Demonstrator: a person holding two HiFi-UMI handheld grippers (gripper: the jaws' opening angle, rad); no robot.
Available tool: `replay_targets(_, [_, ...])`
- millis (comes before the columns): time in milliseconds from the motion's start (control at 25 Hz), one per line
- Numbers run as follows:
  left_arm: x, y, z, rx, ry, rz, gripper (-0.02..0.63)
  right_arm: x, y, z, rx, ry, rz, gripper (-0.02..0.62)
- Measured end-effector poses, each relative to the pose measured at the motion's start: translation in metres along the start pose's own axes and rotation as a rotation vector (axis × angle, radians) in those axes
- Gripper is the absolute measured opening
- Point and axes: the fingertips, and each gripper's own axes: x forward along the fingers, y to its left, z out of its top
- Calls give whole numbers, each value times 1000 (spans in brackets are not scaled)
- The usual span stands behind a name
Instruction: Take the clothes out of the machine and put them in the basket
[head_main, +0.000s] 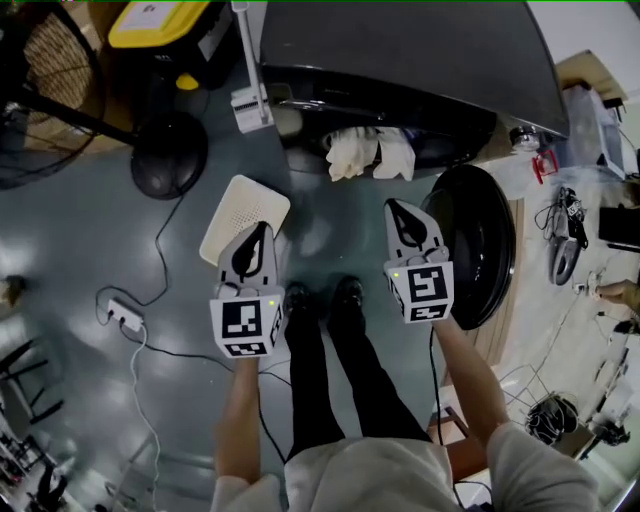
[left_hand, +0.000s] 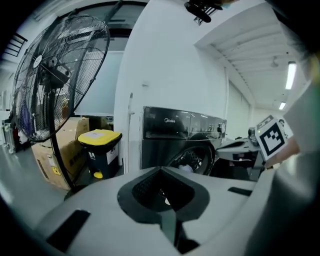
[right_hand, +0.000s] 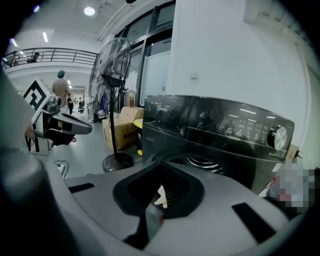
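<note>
Plainly, the person stands square to the dark washing machine (head_main: 400, 60) with a claw in each hand, both held low out in front. The left claw (head_main: 260, 230) has its jaws pressed together with nothing between them. The right claw (head_main: 398, 207) is closed and empty too.

The clothes (head_main: 368, 155), a pale bunched heap, spill over the lower lip of the drum mouth, not touched by either claw. The white basket (head_main: 238, 205) sits on the floor (head_main: 80, 240) just left of the mouth; from above, the left claw overlaps its near edge.

The round door (head_main: 480, 250) is swung out to the right. Its rim lies close beside the right claw, so that side is tight. Between the person's shoes (head_main: 320, 300) and the machine front there is a bare strip of floor.

Further left the floor opens up, though a fan (head_main: 168, 152) plants its round base there. A cable trails from it to a power strip (head_main: 124, 314). A yellow-lidded bin (head_main: 160, 22) stands beyond the fan, next to the machine's left side.
</note>
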Motion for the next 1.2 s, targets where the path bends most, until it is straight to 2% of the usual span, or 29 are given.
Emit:
replay_targets(360, [48, 9, -76, 23, 31, -16, 20, 51, -3, -91, 68, 58, -34, 23])
replay_targets(560, [67, 5, -115, 3, 37, -35, 20, 72, 0, -132, 74, 79, -43, 23])
replay_targets(840, [88, -7, -147, 20, 41, -80, 19, 115, -7, -179, 125, 89, -72, 24])
replay_targets(960, [97, -7, -154, 24, 30, -82, 20, 142, -11, -193, 135, 96, -54, 26])
replay_targets(1000, [100, -7, -156, 21, 29, -79, 19, 152, -13, -196, 134, 98, -42, 37])
replay_targets(1080, [107, -6, -161, 8, 27, -73, 20, 174, -17, -199, 142, 91, -16, 193])
replay_targets(1160, [113, -6, -165, 2, 23, -71, 20, 196, -23, -200, 174, 65, 3, 280])
replay_targets(1200, [115, -5, -167, 5, 20, -71, 20, 207, -27, -200, 195, 53, 7, 348])
